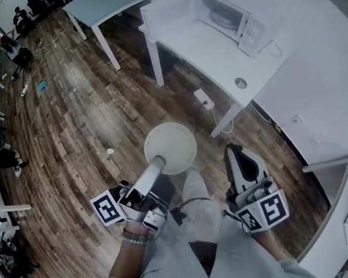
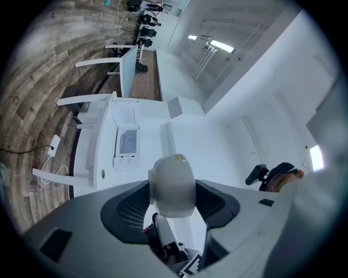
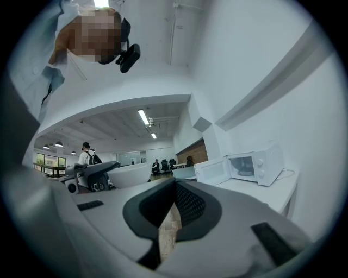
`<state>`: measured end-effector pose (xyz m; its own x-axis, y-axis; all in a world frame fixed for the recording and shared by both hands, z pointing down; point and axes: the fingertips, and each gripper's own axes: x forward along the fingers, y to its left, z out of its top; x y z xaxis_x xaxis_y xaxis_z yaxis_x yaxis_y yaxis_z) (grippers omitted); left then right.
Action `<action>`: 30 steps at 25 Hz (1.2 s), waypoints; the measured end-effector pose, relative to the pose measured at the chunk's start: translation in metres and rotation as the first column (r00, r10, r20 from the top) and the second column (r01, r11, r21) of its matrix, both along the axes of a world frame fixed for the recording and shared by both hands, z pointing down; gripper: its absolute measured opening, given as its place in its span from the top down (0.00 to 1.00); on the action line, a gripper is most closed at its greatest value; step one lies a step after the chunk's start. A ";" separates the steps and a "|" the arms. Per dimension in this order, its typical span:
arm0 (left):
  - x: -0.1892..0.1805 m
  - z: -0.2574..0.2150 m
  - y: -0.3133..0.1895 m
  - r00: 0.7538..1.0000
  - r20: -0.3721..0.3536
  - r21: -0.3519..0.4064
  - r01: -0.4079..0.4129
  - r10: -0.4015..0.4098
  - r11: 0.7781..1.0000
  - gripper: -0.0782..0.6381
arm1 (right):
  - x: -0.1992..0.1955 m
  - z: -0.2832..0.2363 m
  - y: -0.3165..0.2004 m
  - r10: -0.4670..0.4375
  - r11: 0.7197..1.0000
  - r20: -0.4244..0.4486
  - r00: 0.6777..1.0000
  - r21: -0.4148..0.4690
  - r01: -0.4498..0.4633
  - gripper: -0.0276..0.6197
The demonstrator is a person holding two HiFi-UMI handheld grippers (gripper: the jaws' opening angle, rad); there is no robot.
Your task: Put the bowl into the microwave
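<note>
The bowl [image 1: 170,147] is gripped at its rim by the left tongs [image 1: 158,162] and held out over the floor, while the right tongs [image 1: 236,155] are shut on nothing. The microwave [image 1: 225,15], its door swung open, is seen well apart, ahead and toward the right on the counter [image 1: 216,59]. The bowl would have to be carried forward to it.

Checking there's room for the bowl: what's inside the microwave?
Past the open door, the microwave shows a round turntable with nothing visible on it. The corners of the cavity are too small and shadowed to check.
</note>
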<state>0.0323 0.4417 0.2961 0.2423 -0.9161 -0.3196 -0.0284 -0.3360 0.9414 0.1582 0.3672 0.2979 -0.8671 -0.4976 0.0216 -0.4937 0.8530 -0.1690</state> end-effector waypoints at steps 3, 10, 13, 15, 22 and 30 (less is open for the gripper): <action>-0.007 -0.003 -0.024 1.000 -0.002 0.005 0.011 -0.011 1.000 0.55 | -0.012 -0.004 -0.027 -0.019 1.000 0.002 1.000 0.008 0.019 0.96; -0.032 -0.008 -0.084 0.999 0.000 0.011 0.048 -0.048 0.999 0.55 | -0.043 -0.006 -0.092 -0.061 0.998 -0.007 0.998 0.010 0.061 0.96; -0.046 -0.007 -0.110 0.998 0.002 0.013 0.068 -0.069 0.998 0.55 | -0.056 -0.007 -0.120 -0.082 0.997 -0.012 0.997 0.011 0.082 0.96; -0.054 -0.006 -0.126 0.996 0.002 0.010 0.085 -0.085 0.996 0.55 | -0.065 -0.006 -0.137 -0.098 0.995 -0.018 0.995 0.015 0.098 0.96; -0.066 -0.007 -0.183 0.992 0.000 0.012 0.125 -0.125 0.992 0.55 | -0.083 -0.001 -0.198 -0.140 0.990 -0.027 0.990 0.007 0.140 0.96; -0.077 -0.013 -0.219 0.989 0.019 0.018 0.145 -0.146 0.989 0.55 | -0.096 -0.005 -0.233 -0.164 0.986 -0.021 0.986 0.023 0.164 0.96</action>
